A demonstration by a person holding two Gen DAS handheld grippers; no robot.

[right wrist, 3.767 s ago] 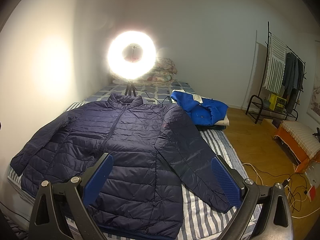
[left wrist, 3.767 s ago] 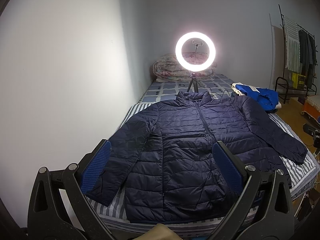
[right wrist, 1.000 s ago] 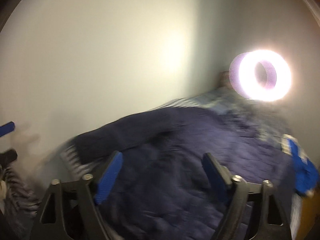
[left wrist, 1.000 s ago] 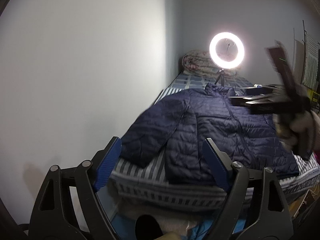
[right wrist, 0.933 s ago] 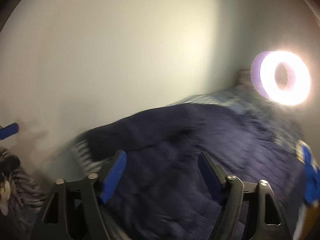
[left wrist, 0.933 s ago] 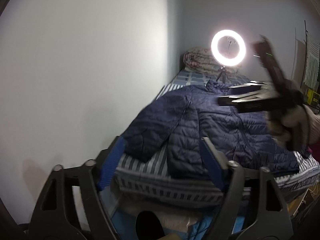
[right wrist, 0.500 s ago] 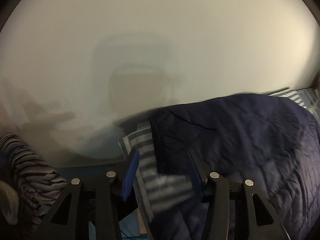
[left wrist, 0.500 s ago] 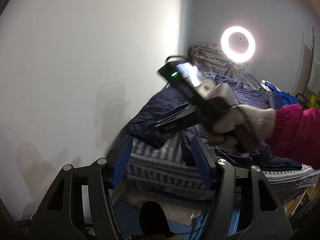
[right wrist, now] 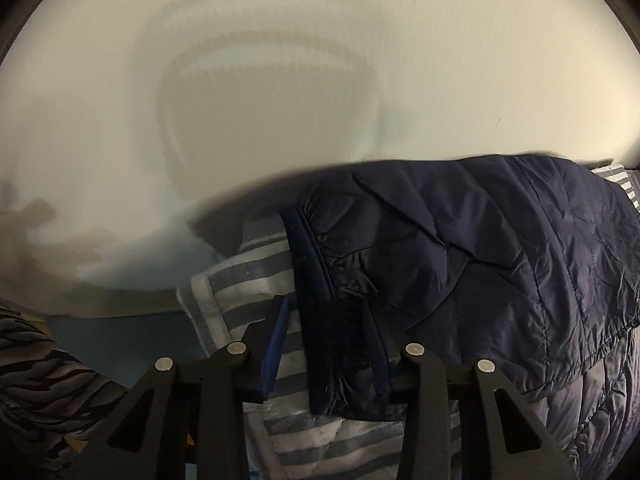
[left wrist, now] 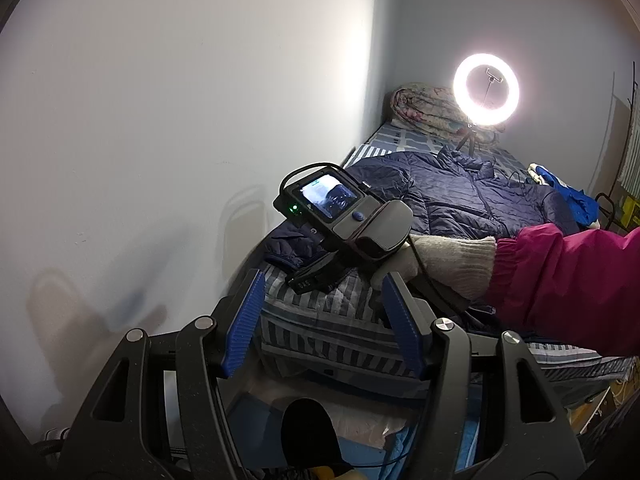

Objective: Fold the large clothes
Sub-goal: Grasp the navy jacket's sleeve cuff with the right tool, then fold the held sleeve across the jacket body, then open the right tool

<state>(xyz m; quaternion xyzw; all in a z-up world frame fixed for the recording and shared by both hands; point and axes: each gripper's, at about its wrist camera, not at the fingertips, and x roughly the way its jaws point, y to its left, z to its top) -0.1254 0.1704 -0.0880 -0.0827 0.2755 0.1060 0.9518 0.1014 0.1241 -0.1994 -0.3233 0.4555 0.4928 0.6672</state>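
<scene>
The navy quilted puffer jacket lies spread on the striped bed. The right gripper, half-open, straddles its near-left sleeve cuff without pinching it. The left gripper hangs wide open, holding nothing.

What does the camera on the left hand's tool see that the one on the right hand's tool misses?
Only the left wrist view shows the ring light, the blue garment, the rolled bedding, the open left gripper and the person's gloved right hand.

Only the right wrist view shows the sleeve cuff lying between the right gripper fingers, which have not closed on it.

Both show the navy jacket, the striped bedsheet and the wall.
</scene>
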